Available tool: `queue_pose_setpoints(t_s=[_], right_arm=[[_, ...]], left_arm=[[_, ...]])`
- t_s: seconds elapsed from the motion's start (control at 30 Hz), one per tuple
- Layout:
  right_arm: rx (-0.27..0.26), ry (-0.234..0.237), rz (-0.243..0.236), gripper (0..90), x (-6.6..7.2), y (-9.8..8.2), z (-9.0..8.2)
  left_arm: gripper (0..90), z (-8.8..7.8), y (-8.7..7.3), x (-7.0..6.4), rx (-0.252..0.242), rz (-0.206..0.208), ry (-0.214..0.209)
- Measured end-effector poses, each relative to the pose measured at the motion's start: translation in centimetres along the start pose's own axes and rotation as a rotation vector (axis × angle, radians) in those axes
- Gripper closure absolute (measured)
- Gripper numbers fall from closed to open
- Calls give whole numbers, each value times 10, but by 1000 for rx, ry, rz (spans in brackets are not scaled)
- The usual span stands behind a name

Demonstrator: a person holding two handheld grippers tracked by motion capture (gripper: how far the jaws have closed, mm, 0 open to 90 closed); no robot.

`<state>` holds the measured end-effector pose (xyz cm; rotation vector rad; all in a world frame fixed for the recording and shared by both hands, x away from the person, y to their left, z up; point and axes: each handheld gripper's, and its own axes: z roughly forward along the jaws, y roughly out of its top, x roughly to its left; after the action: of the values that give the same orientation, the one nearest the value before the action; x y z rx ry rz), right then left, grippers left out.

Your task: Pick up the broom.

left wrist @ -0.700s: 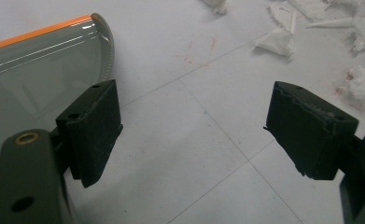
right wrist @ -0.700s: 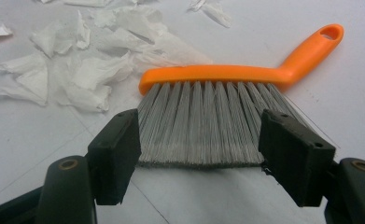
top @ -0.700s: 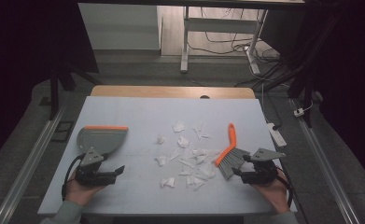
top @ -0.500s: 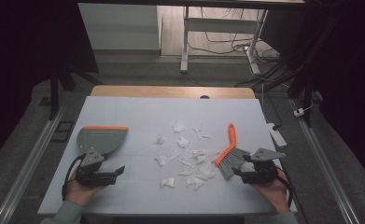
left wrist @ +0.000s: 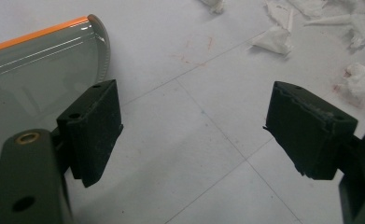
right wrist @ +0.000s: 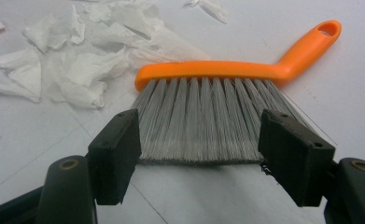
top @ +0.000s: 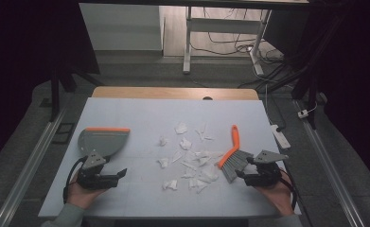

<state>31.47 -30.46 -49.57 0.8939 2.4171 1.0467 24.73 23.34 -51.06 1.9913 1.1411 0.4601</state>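
On the white table [top: 140, 111], one grey dustpan [top: 102, 141] lay far left, the left gripper [top: 108, 177] just below it, fingers [left wrist: 95, 128] spread and empty. Roughly fifteen torn paper scraps [top: 192, 161] littered the middle. One orange brush [top: 232, 153] lay right, its bristles facing the right gripper [top: 243, 176], whose fingers [right wrist: 117, 151] stood released.

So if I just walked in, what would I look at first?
Probably the scattered scraps of torn white paper in the middle of the pale table. Next, the bright orange-handled brush with grey bristles, lying flat just right of the scraps, in front of the right gripper with its jaws open. On the left lies a grey plastic dustpan with an orange edge, just beyond the open left gripper.
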Motion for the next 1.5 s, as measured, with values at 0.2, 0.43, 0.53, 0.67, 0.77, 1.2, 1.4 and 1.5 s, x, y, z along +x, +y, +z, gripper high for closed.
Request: queue_pose_setpoints(t_s=[0.2,0.43,0.53,0.67,0.77,1.2,1.4,1.5], right_arm=[[1,-2,-3,304,-1,0,0],[-16,1,9,306,2,5,-4],[-14,-4,7,307,3,8,-6],[-16,-15,10,310,5,17,-10],[-8,-13,14,321,4,22,-11],[140,-88,149,326,-26,67,0],[222,-102,197,326,-37,88,14],[279,-110,224,326,-42,101,28]], left_arm=[[195,1,0,0,3,3,0],[196,0,0,-1,2,12,-1],[197,0,0,-1,0,12,-1],[197,1,0,-2,1,19,2],[198,1,0,-1,-1,19,0],[200,1,2,-3,-1,23,7],[200,2,1,-3,1,22,1],[200,2,1,-3,0,23,-3]])
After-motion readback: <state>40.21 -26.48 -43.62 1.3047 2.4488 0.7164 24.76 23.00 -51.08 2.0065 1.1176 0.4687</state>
